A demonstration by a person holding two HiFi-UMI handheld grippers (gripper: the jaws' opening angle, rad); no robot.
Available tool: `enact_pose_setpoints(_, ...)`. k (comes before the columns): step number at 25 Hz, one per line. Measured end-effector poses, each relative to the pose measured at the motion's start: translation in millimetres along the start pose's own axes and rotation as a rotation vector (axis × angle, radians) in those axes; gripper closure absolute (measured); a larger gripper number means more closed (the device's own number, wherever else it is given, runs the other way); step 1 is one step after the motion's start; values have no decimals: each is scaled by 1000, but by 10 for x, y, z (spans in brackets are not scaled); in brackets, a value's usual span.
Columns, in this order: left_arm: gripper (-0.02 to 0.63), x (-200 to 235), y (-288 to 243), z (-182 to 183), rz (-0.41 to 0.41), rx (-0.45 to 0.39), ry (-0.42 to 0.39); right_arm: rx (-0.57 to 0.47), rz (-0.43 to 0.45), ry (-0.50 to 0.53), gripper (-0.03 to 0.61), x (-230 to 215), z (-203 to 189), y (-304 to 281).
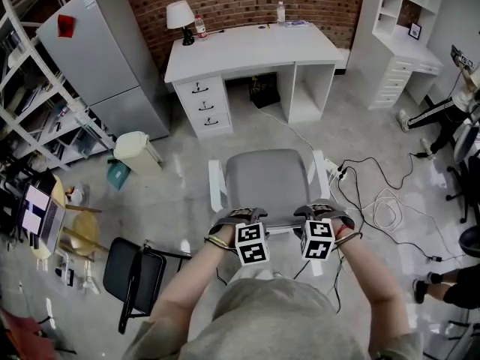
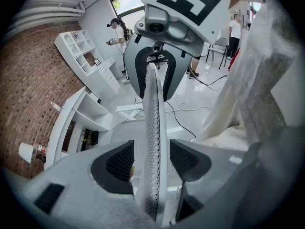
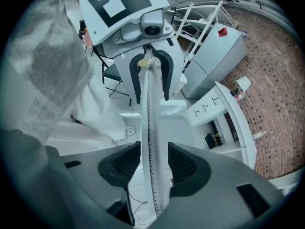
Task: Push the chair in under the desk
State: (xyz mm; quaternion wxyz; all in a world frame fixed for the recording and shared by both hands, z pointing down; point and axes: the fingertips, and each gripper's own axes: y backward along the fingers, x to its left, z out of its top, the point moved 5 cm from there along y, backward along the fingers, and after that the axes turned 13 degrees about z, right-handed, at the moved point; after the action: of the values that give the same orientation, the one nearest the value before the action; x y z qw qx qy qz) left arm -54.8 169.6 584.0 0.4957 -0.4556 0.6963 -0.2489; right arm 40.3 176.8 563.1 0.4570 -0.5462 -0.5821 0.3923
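Chair [image 1: 266, 180] stands out on the open floor, well apart from the white desk [image 1: 255, 51] and facing its kneehole, as we grip it for the push. The left gripper [image 1: 238, 217] and right gripper [image 1: 321, 213] sit side by side, each with its jaws clamped over the top edge of the backrest [image 2: 153, 137]. Our forearms reach forward and down, nearly parallel, and the next move, we judge, calls for a straight, even shove from both, clear of the cables [image 1: 375, 208] on the right.
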Motion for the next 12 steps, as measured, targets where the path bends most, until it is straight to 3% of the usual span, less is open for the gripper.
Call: enact_pose_setpoints(12, 379, -30, -210, -61, -61, 48, -24, 59, 53, 22, 420, -48, -86, -288)
